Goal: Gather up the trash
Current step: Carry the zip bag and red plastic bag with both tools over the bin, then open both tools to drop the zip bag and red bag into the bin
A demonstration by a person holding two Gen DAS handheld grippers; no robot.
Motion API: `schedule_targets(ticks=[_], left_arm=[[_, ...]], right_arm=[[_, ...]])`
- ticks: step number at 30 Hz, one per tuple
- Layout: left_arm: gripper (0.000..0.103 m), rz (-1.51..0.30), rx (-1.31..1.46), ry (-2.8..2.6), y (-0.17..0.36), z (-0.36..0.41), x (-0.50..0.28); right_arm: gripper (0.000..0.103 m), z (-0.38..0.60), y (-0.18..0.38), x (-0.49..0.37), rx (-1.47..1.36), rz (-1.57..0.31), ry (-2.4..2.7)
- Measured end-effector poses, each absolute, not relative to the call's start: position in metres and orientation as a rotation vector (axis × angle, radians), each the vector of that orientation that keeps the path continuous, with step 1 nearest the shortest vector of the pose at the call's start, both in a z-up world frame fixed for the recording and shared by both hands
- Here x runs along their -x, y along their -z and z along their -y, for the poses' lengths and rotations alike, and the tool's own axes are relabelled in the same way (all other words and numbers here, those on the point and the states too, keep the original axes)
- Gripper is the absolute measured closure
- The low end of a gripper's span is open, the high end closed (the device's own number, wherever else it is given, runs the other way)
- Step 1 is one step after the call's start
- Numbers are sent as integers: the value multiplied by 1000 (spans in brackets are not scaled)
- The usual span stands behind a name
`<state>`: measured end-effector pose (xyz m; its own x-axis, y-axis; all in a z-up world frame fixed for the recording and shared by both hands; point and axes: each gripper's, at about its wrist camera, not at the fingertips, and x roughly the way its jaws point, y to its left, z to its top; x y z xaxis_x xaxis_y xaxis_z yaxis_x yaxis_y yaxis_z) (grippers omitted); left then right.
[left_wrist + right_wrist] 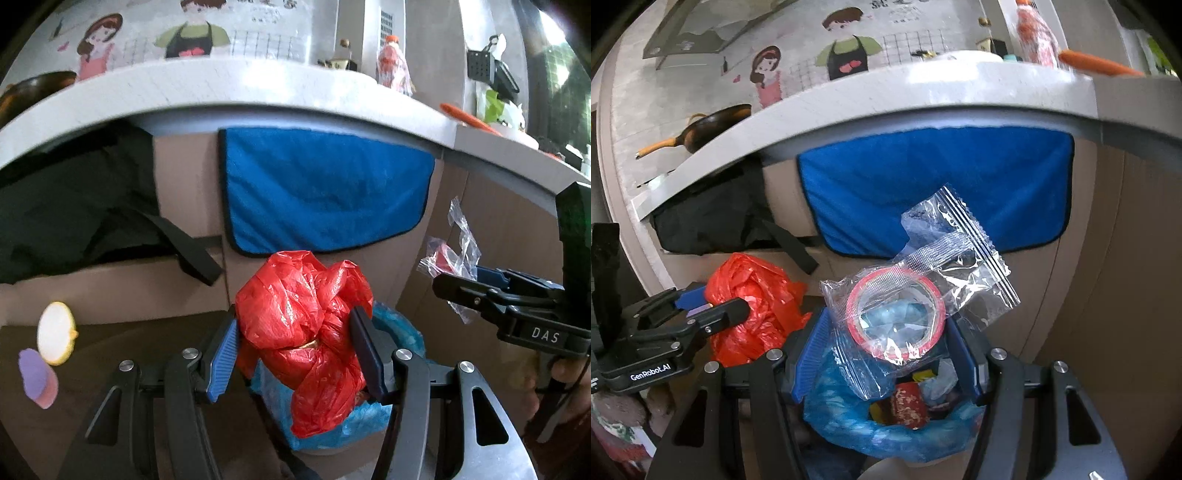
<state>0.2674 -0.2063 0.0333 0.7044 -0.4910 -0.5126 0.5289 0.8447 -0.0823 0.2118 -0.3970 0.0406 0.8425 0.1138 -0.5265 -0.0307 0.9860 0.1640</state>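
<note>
My left gripper (295, 354) is shut on a crumpled red plastic bag (306, 325), squeezed between its blue pads. The bundle hangs just above a bin lined with a blue bag (399, 332). My right gripper (886, 354) is shut on a clear plastic packet holding a red-rimmed ring (897, 314), also over the blue-lined bin (857, 417), which holds a red can and other scraps. The right gripper (461, 288) shows at the right of the left wrist view with the clear packet (454, 254). The left gripper (716, 310) and red bag (757, 295) show at the left of the right wrist view.
A blue towel (325, 192) hangs on the cabinet front under the white counter edge (221, 96). A black bag (74, 206) sits in an open drawer at left. A wok (716, 125), a bottle (393, 66) and a carrot (469, 118) lie on the counter.
</note>
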Motion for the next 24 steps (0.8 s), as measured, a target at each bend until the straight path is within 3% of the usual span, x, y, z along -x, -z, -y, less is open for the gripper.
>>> schedule_targets(ticks=[24], left_arm=[[44,-741,-22,617,35,239,-338]], right_arm=[[44,420,28,-270,-211,-703,-69]])
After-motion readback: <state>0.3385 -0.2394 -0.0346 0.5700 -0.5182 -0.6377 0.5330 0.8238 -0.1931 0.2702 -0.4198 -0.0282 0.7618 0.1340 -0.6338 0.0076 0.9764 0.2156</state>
